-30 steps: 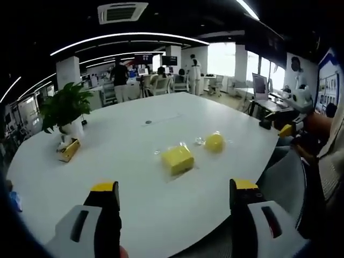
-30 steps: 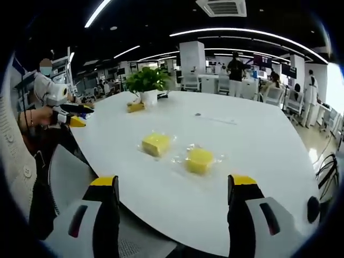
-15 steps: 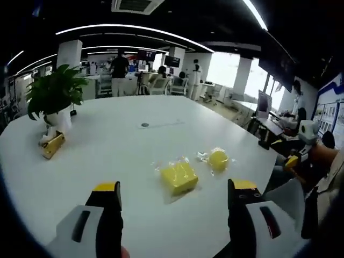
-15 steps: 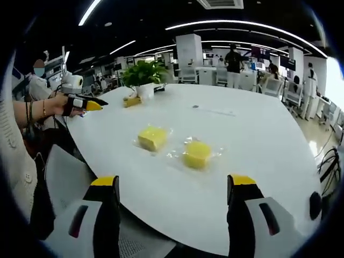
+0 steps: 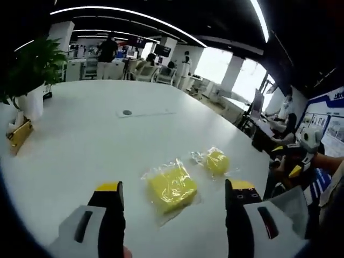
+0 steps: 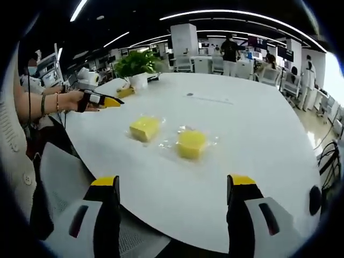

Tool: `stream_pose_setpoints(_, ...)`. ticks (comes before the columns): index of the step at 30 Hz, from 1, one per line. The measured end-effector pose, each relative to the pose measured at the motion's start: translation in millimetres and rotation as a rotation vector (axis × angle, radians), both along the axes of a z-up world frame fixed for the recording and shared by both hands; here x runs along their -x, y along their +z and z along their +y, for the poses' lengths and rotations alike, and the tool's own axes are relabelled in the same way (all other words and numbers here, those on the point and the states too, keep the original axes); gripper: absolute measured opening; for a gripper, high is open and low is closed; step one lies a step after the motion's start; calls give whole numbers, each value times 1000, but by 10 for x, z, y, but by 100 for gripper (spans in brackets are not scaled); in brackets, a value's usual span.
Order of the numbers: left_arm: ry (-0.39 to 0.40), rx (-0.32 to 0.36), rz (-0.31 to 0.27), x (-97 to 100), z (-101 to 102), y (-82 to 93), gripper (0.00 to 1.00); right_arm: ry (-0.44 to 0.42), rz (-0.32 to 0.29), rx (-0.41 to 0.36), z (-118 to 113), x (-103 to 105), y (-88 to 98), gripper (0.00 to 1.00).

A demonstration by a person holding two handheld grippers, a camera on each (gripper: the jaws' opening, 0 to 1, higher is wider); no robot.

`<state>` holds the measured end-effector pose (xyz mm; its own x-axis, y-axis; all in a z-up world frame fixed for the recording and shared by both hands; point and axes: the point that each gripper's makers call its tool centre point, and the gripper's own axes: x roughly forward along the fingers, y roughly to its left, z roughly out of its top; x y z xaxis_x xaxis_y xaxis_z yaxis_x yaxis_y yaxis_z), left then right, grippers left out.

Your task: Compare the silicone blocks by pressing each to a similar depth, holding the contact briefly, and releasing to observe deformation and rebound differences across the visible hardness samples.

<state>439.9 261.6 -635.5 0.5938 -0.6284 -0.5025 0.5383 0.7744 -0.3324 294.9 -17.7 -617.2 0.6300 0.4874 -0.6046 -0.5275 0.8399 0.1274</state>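
- The left tool (image 5: pixel 172 196) hangs over the white tabletop (image 5: pixel 80 134) with its jaws spread wide and nothing between them; one yellow silicone block (image 5: pixel 171 188) lies just ahead, between the jaw tips, and a second block (image 5: pixel 216 161) sits beyond it, off toward the right jaw.
- The right tool (image 6: pixel 174 188) is likewise wide apart and empty; from it, the two blocks lie well ahead on the tabletop, one (image 6: pixel 144 128) toward its left jaw and one (image 6: pixel 191 144) nearer the middle.
- Each block sits in a clear, crinkled plastic wrap (image 5: pixel 161 207). That film will likely be slippery, so a jaw tip may skid unless it comes down squarely.
- The blocks look small and light. Pushed from the side, they would probably slide on the smooth tabletop; pressing straight down on the middle of the top face seems safest.
- Being silicone, they should yield and spring back, one perhaps more than the other; which is softer cannot be told from here.
- No lifting seems needed: contact on the flat top, away from the edges, should keep a block from tipping.
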Motion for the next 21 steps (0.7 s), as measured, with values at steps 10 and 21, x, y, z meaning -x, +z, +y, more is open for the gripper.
stream_pose_setpoints(10, 5, 128, 152, -335, -135, -473, 74, -32, 49, 23, -92, -32, -137, 75)
stream_pose_setpoints(21, 122, 507, 328, -666, -109, -671, 50, -53, 94, 26, -119, -15, -258, 75)
